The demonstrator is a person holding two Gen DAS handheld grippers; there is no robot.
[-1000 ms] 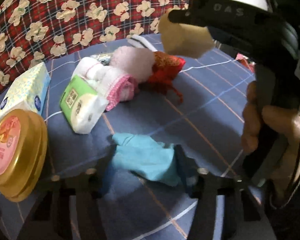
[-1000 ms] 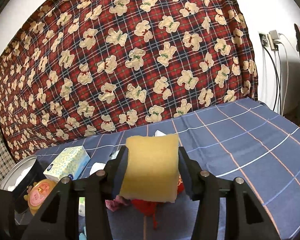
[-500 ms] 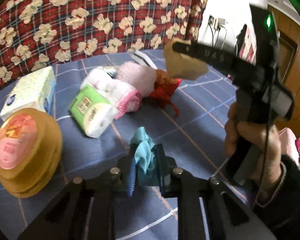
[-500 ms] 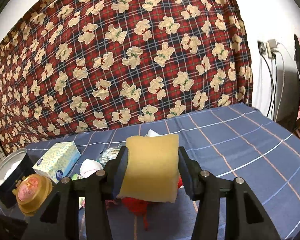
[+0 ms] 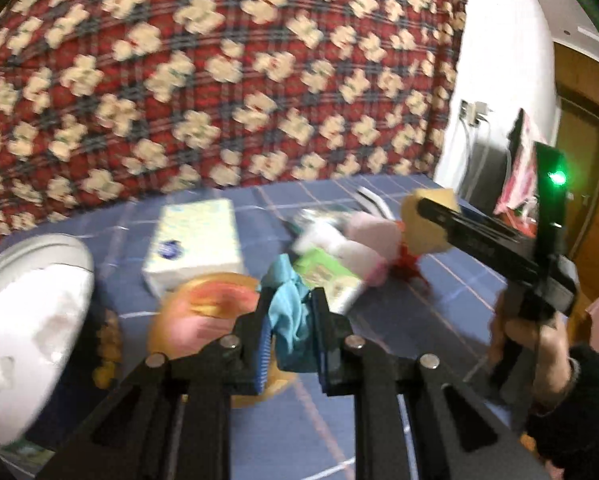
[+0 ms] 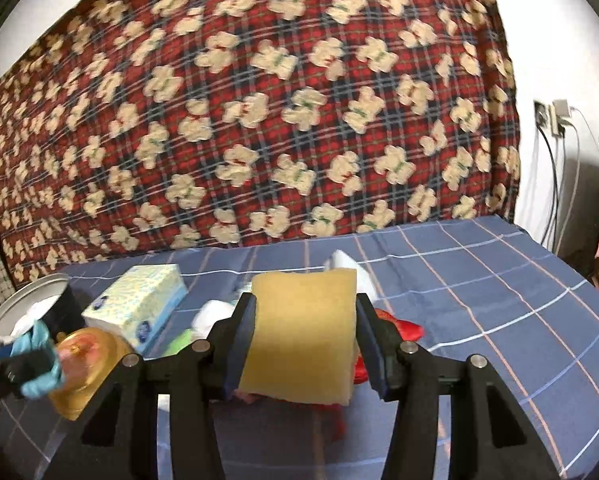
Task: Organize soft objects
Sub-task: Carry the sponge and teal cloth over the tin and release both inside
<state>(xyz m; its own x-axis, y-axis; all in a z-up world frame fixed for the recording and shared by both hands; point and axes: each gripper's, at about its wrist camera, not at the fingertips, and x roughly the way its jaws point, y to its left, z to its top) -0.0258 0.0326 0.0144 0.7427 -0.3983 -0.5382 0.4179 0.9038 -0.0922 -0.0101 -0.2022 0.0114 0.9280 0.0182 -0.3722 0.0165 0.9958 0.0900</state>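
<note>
Crumpled teal cloth [image 5: 290, 312], porous yellow sponge [image 6: 302, 332]

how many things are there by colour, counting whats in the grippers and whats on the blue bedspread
Teal: 1, cloth in left hand-held gripper
Yellow: 1, sponge in right hand-held gripper
Gold: 1, tin
Green: 1, tissue pack
Pale patterned: 1, tissue box
Pink-white: 1, rolled towel
Red: 1, item
Total: 7

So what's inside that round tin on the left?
The round tin holds something white and crumpled, maybe tissue or cloth; blur hides which. Whatever lies beneath it, and the tin's bottom, is covered.
</note>
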